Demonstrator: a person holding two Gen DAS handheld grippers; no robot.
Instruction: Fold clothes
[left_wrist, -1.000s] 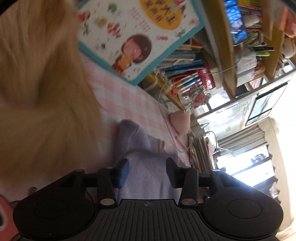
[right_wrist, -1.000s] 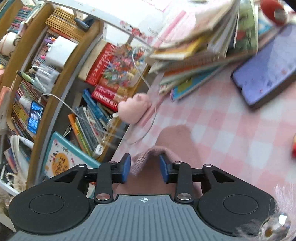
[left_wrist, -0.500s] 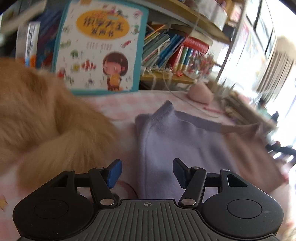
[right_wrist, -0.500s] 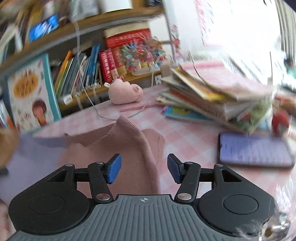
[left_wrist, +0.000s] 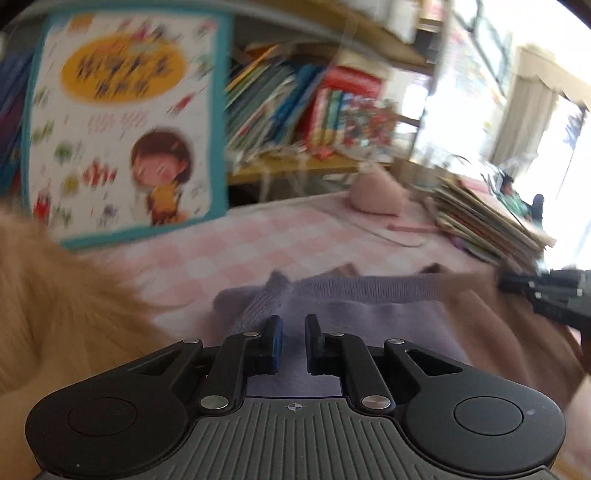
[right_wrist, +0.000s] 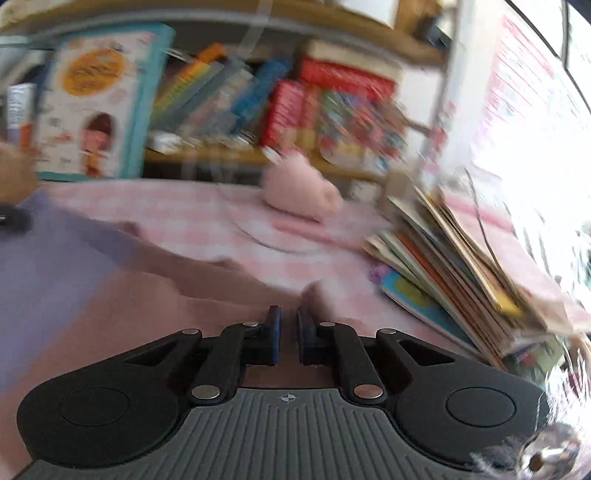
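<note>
Left tongs (left_wrist: 293, 345): jaws have just been closing, now a narrow gap, lilac cloth between them; blur hides whether the pads pinch it.
Right tongs (right_wrist: 288, 341): jaws have just been closing to nearly together over the dusty-pink half; a pinch cannot be confirmed.
Garment: soft knit garment, half lilac, half dusty pink (left_wrist: 373, 314), spread across the near edge of the pink-checked bench (left_wrist: 258, 236).
Progress: early by my reading; lies flat and wide, no finished fold visible.
Far edge: pink plush toy (right_wrist: 301, 192), leaning pile of books (right_wrist: 461, 266).
</note>
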